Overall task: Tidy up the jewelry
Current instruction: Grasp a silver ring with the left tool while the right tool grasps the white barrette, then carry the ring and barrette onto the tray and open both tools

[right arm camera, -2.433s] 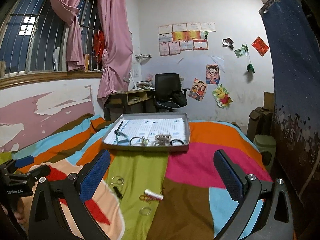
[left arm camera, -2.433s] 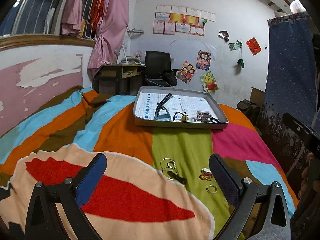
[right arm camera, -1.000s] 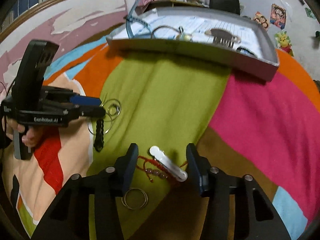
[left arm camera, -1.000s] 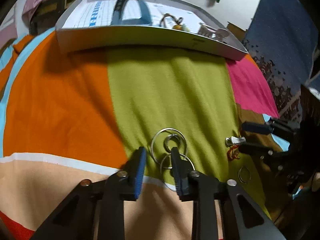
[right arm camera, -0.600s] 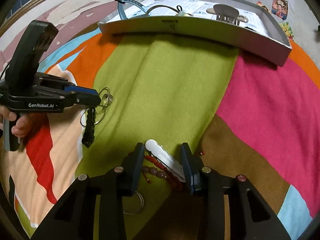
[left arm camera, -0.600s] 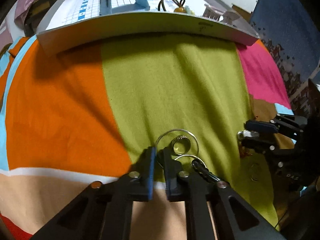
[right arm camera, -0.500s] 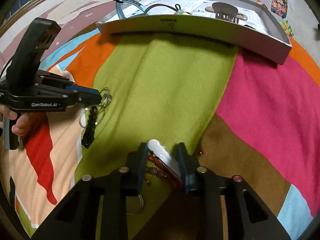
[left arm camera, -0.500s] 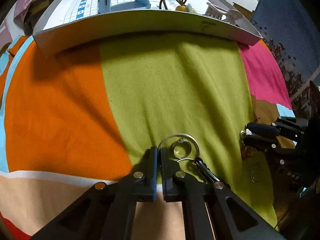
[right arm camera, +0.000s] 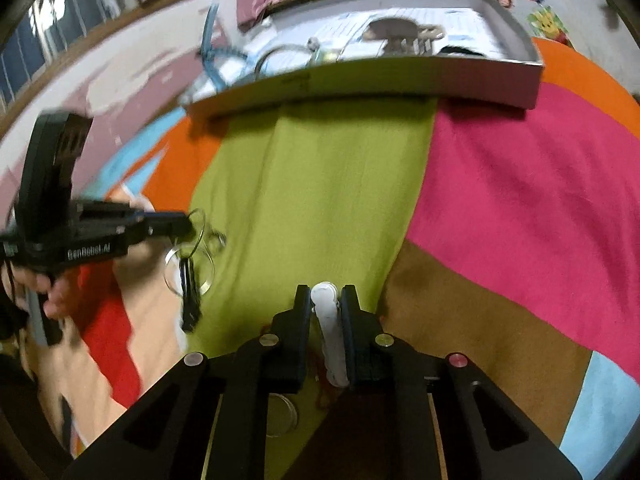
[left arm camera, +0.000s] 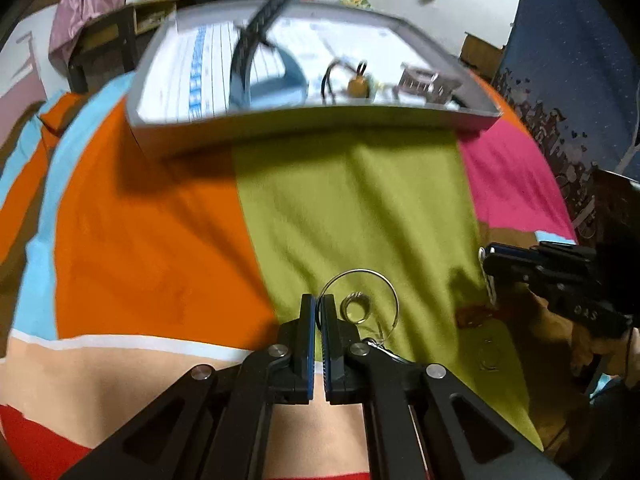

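My left gripper (left arm camera: 319, 307) is shut on a large silver hoop (left arm camera: 390, 290) with a small ring (left arm camera: 355, 307) hanging inside it, lifted just above the green stripe of the blanket. In the right wrist view the left gripper (right arm camera: 185, 225) holds the hoops (right arm camera: 196, 256) with a black strap (right arm camera: 190, 300) dangling. My right gripper (right arm camera: 325, 300) is shut on a white hair clip (right arm camera: 329, 322); it also shows in the left wrist view (left arm camera: 489, 270). A red beaded bracelet (left arm camera: 474, 315) lies below it.
A grey tray (left arm camera: 320, 124) stands ahead on the bed and holds a blue headband (left arm camera: 256, 56), a hair tie, a claw clip (left arm camera: 422, 80). A thin silver ring (right arm camera: 286, 414) lies on the blanket under my right gripper. A dark blue curtain (left arm camera: 580, 60) hangs at right.
Both grippers have closed: left on the silver hoop, right on the white hair clip. Both are lifting, and the tray looks nearer and blurred from motion.
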A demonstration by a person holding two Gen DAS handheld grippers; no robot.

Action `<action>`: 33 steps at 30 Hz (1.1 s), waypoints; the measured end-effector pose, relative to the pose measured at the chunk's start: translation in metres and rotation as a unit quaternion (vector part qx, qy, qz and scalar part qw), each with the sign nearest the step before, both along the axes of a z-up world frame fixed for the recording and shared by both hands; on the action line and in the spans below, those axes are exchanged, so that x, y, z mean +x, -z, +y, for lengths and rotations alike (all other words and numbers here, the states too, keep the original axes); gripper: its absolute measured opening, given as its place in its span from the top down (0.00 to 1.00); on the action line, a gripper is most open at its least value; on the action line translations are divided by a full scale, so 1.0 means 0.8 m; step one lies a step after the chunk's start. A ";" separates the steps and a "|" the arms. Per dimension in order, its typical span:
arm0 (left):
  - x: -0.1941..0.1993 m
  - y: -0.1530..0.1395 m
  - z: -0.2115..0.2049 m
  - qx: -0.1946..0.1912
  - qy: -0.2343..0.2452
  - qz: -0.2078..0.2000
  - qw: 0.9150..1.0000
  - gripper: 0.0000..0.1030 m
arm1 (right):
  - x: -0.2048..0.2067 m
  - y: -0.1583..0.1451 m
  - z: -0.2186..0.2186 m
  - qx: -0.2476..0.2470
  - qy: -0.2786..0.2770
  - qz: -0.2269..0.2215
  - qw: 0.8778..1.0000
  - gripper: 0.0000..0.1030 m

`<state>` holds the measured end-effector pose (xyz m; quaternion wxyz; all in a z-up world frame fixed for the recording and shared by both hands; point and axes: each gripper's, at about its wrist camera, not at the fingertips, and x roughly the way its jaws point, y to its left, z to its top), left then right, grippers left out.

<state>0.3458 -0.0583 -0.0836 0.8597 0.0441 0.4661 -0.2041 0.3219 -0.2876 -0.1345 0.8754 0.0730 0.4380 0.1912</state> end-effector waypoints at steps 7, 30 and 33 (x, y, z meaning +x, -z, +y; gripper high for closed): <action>-0.007 -0.048 0.004 0.001 -0.006 -0.039 0.999 0.97 | -0.006 -0.023 -0.030 0.062 0.024 -0.038 0.997 0.87; 0.154 -0.127 -0.117 -0.060 -0.089 -0.121 0.987 0.97 | 0.106 -0.136 -0.088 0.047 0.124 -0.204 0.970 0.87; 0.169 -0.112 -0.128 -0.054 -0.094 -0.109 0.988 0.97 | 0.127 -0.128 -0.088 0.034 0.129 -0.194 0.972 0.87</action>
